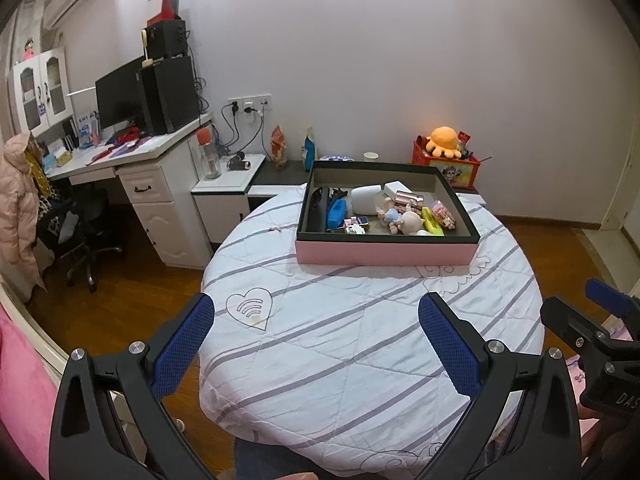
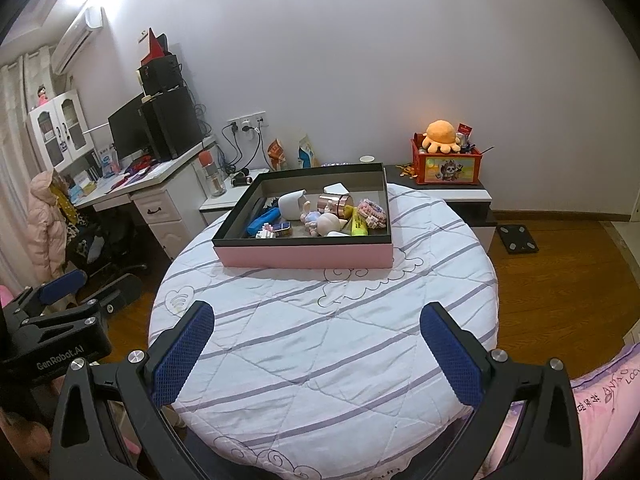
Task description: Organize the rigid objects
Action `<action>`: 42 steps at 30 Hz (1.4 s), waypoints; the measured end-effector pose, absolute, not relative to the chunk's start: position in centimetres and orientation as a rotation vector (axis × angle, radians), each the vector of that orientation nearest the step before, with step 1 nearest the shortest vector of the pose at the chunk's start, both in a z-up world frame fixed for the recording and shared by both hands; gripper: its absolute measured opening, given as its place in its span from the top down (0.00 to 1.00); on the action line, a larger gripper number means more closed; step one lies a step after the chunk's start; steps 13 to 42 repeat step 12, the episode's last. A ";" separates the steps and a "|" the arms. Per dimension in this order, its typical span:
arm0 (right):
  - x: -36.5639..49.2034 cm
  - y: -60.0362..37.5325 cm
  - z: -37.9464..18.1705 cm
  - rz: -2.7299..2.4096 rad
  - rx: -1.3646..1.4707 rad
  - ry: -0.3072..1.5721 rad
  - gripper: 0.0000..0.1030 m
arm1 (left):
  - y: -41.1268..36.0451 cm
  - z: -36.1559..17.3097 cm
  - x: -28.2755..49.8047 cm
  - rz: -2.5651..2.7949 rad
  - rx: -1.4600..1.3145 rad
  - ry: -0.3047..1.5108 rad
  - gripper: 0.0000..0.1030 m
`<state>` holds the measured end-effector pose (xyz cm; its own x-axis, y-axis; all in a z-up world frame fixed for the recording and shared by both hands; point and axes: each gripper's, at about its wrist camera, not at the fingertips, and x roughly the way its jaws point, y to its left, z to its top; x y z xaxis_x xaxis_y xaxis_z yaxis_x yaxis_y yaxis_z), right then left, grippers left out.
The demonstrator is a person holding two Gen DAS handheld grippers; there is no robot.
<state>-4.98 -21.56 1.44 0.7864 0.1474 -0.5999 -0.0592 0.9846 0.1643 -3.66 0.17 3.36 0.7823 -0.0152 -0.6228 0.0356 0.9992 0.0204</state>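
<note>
A pink box with a black rim [image 1: 384,251] [image 2: 304,256] sits at the far side of a round table under a striped quilted cloth [image 1: 360,340] [image 2: 320,340]. Inside lie several small things: a white cup [image 1: 365,199] [image 2: 291,203], a blue case [image 1: 336,213] [image 2: 262,220], a yellow highlighter [image 1: 432,222] [image 2: 359,224], a rose-gold tin [image 1: 409,200] [image 2: 335,203] and a small doll [image 1: 402,220] [image 2: 324,222]. My left gripper [image 1: 316,344] and my right gripper [image 2: 316,344] are both open and empty, held over the near part of the table.
A white desk with a monitor and speakers [image 1: 136,148] [image 2: 152,176] stands at the left, with a black office chair [image 1: 84,236]. A low cabinet behind the table carries a red toy box with an orange plush [image 1: 446,156] [image 2: 444,156]. A black scale [image 2: 516,240] lies on the wooden floor.
</note>
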 end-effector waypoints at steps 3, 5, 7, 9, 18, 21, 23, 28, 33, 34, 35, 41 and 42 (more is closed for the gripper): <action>-4.9 -21.5 1.5 0.114 0.141 0.656 0.00 | 0.2 3.4 -3.6 -0.030 0.029 0.673 0.00; -4.8 -21.4 1.5 0.114 0.141 0.656 0.00 | 0.3 3.6 -3.5 -0.032 0.033 0.672 0.00; -4.8 -21.4 1.5 0.115 0.141 0.656 0.00 | 0.4 3.8 -3.4 -0.040 0.030 0.671 0.00; -4.6 -21.3 1.5 0.114 0.142 0.658 0.00 | 0.4 4.0 -3.3 -0.048 0.031 0.663 0.00; -4.6 -21.1 1.6 0.114 0.141 0.658 0.00 | 0.3 4.3 -3.1 -0.041 0.039 0.657 0.00; -4.6 -21.1 1.6 0.114 0.141 0.658 0.00 | 0.3 4.3 -3.1 -0.041 0.039 0.657 0.00; -4.6 -21.1 1.6 0.114 0.141 0.658 0.00 | 0.3 4.3 -3.1 -0.041 0.039 0.657 0.00; -4.6 -21.1 1.6 0.114 0.141 0.658 0.00 | 0.3 4.3 -3.1 -0.041 0.039 0.657 0.00; -4.6 -21.1 1.6 0.114 0.141 0.658 0.00 | 0.3 4.3 -3.1 -0.041 0.039 0.657 0.00; -4.6 -21.1 1.6 0.114 0.141 0.658 0.00 | 0.3 4.3 -3.1 -0.041 0.039 0.657 0.00; -4.6 -21.1 1.6 0.114 0.141 0.658 0.00 | 0.3 4.3 -3.1 -0.041 0.039 0.657 0.00; -4.6 -21.1 1.6 0.114 0.141 0.658 0.00 | 0.3 4.3 -3.1 -0.041 0.039 0.657 0.00; -4.6 -21.1 1.6 0.114 0.141 0.658 0.00 | 0.3 4.3 -3.1 -0.041 0.039 0.657 0.00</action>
